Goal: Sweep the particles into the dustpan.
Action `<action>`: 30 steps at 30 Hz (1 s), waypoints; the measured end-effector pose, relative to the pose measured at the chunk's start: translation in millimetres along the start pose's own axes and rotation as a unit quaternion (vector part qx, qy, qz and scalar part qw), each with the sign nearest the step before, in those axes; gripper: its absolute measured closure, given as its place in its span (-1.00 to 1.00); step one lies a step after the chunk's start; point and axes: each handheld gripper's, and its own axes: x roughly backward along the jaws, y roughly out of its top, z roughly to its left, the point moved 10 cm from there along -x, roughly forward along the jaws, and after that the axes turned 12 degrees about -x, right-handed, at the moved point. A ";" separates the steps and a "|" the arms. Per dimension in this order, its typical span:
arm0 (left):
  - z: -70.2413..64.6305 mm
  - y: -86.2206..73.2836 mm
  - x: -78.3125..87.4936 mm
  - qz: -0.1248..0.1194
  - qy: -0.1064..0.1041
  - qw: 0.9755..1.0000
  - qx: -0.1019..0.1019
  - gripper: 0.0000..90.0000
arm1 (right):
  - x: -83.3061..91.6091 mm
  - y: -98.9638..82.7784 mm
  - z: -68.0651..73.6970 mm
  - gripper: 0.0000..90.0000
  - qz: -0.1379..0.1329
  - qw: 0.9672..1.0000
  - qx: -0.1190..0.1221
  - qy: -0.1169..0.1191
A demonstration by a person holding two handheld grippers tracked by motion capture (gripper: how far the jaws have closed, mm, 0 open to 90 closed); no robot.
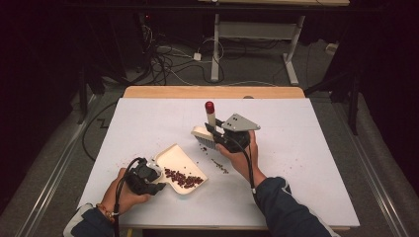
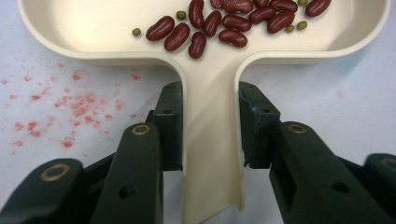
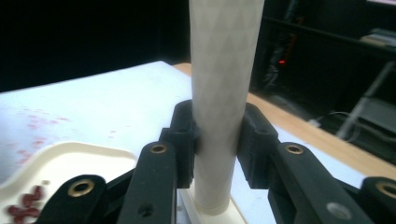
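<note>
Left gripper (image 2: 210, 130) clamps the dustpan (image 1: 179, 168) handle; the pan lies on the table (image 1: 306, 148) holding beans (image 1: 184, 178). Right gripper (image 3: 218, 140) grips the brush (image 1: 208, 129) handle just beyond the pan

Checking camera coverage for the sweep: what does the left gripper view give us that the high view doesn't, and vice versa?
Left gripper view: small green beans mixed among the red kidney beans, pink smears on the white sheet, and the pads pressed against the dustpan handle.

High view: the right gripper clamped on the brush with its red-tipped handle upright, and loose beans lying on the table beside the pan.

Both: the cream dustpan holding kidney beans, gripped by the left gripper.
</note>
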 end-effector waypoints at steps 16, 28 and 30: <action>-6.7 4.7 -1.3 0.008 -0.004 1.000 0.002 0.43 | 11.0 -9.4 18.2 0.57 0.001 1.000 -0.004 0.021; -9.2 10.5 -2.9 0.012 -0.006 1.000 0.009 0.43 | 18.1 -17.8 49.2 0.56 0.013 0.998 -0.006 0.059; -9.7 11.4 -3.2 0.012 -0.007 1.000 0.010 0.43 | 20.9 -18.6 56.7 0.56 0.012 0.998 -0.003 0.065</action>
